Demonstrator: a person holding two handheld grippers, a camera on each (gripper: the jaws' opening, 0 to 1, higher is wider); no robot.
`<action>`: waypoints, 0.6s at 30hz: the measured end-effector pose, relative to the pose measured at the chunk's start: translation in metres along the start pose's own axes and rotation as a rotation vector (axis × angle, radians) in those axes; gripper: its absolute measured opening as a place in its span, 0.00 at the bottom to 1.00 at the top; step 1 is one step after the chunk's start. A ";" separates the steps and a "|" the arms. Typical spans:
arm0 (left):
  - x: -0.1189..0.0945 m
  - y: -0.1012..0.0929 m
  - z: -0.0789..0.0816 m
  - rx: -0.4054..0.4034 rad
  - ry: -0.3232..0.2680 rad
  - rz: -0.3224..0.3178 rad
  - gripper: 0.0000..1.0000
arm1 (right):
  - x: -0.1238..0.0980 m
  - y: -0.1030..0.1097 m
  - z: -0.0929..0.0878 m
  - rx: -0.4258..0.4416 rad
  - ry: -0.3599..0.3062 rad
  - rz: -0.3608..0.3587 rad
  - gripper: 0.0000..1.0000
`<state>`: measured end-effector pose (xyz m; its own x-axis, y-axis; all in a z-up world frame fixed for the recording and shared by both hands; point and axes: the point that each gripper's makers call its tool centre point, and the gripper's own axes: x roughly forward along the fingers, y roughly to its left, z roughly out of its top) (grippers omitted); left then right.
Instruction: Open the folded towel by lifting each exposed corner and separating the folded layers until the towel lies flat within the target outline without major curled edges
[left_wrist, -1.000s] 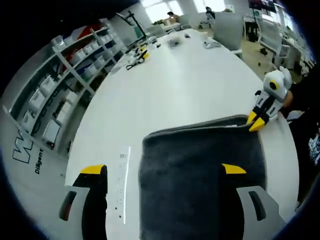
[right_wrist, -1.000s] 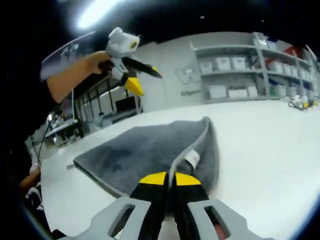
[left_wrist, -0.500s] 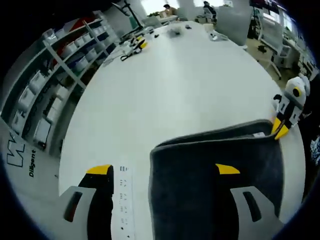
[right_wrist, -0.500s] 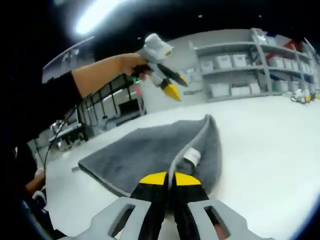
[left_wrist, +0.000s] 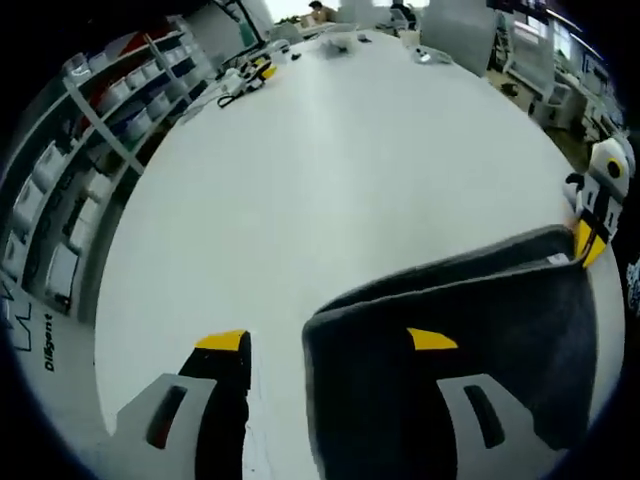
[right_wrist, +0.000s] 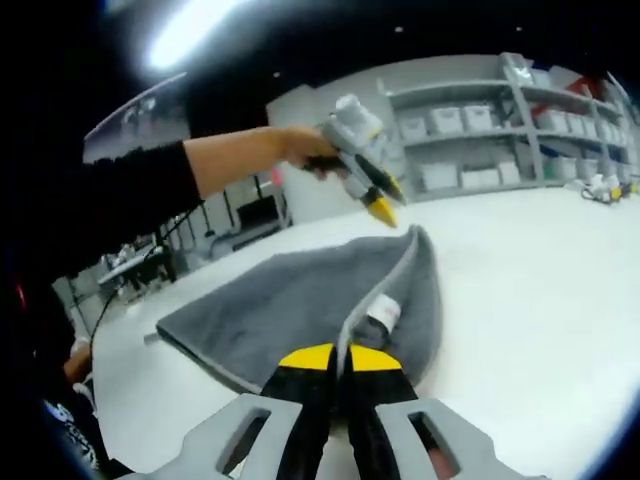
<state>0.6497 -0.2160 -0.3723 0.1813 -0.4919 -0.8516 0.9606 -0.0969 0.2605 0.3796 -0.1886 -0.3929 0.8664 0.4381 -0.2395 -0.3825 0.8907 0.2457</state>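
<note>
Right gripper (right_wrist: 338, 362): jaws pinched on towel (right_wrist: 300, 295) corner. Left gripper (left_wrist: 325, 345): jaws spread, above towel's opposite corner on table (left_wrist: 330, 160). Advice: pinch top layer only, then draw corners apart evenly.

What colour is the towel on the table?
The towel is dark grey with a lighter grey edge; the right gripper view shows it best.

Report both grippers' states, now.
Left gripper: open, hovering above the grey towel.
Right gripper: shut on the towel's edge.
</note>
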 end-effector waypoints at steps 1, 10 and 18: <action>0.005 0.001 0.000 0.009 0.000 0.001 0.51 | 0.000 -0.001 0.000 0.009 0.002 0.000 0.00; 0.018 -0.002 -0.004 0.029 -0.020 -0.023 0.33 | -0.001 -0.006 0.001 0.038 0.006 0.003 0.00; 0.016 -0.006 -0.002 0.032 -0.046 -0.041 0.23 | 0.000 -0.004 0.001 0.041 0.006 0.001 0.00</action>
<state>0.6476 -0.2214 -0.3886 0.1309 -0.5264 -0.8401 0.9596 -0.1455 0.2407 0.3812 -0.1927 -0.3929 0.8641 0.4397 -0.2449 -0.3698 0.8847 0.2838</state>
